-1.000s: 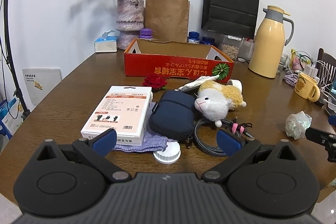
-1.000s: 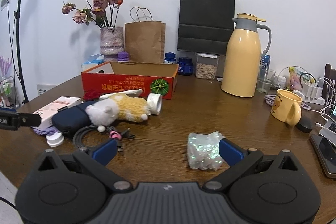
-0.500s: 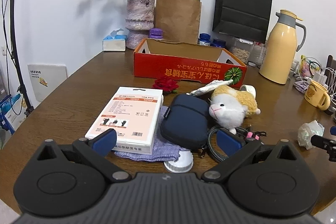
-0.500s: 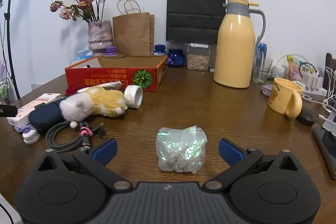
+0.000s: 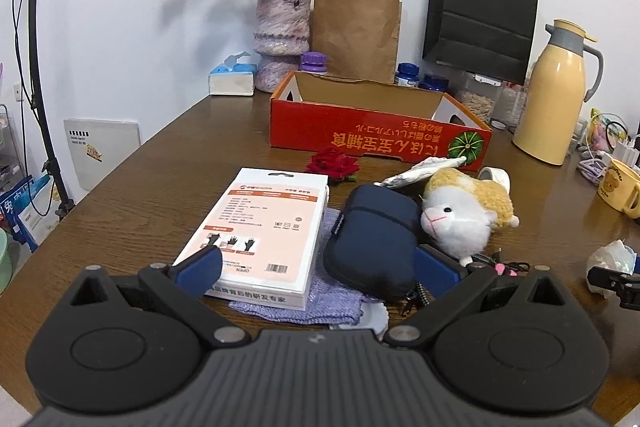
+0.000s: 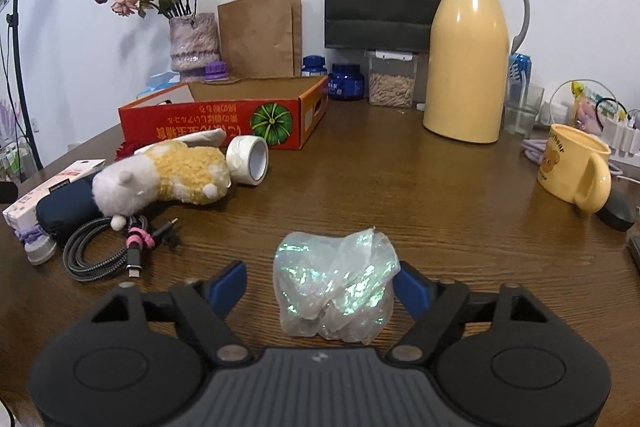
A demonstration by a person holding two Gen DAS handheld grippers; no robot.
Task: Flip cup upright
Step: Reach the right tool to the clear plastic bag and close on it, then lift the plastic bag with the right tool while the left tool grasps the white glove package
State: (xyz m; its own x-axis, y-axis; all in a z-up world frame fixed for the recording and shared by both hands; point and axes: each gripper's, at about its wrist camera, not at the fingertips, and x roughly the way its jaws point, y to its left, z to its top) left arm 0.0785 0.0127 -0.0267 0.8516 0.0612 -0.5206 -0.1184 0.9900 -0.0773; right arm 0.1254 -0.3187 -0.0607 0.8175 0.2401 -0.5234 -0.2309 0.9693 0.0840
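The crumpled iridescent cup [image 6: 336,283] lies low centre on the table [image 6: 420,195], between the right gripper's [image 6: 322,285] closing jaws; the right pad seems to touch it. The left gripper [image 5: 318,267] stands wide, empty.

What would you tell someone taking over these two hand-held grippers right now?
Left gripper: jaws open, empty, hovering over the white box with glove pictures and the navy pouch.
Right gripper: jaws have just been closing, with the crumpled iridescent plastic cup between them. One pad is clearly apart from it, so there is no grip yet.
Cup: on the wooden table, apparently not upright.
Done: right gripper lined up on the cup.
Left: grip it, turn it upright, set it down.
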